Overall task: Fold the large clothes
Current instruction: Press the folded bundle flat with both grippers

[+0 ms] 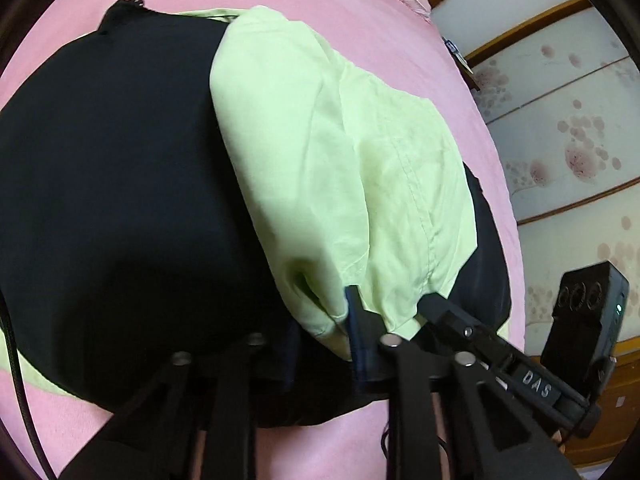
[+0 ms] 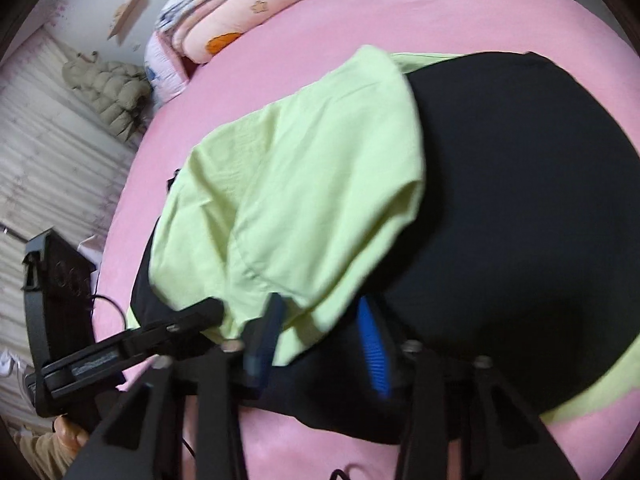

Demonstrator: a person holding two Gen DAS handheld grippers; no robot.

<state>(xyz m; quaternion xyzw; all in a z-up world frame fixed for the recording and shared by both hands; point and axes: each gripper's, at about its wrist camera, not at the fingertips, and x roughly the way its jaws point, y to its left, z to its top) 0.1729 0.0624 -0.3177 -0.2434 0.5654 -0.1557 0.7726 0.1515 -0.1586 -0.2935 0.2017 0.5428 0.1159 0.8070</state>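
Observation:
A large black garment lies spread on the pink bed. A light green cloth part is folded over its middle. At the near hem of that green cloth, my left gripper is shut on a bunched fold; its left finger is hidden against the black cloth. My right gripper is shut on the same hem a little further along, green cloth pinched between its blue fingers. Each gripper shows in the other's view, tip at the hem.
Folded pink and patterned quilts are stacked at the bed's far end. A beige padded jacket hangs by the wall. A flower-patterned wall runs along the bed's side. A hand holds the left gripper's handle.

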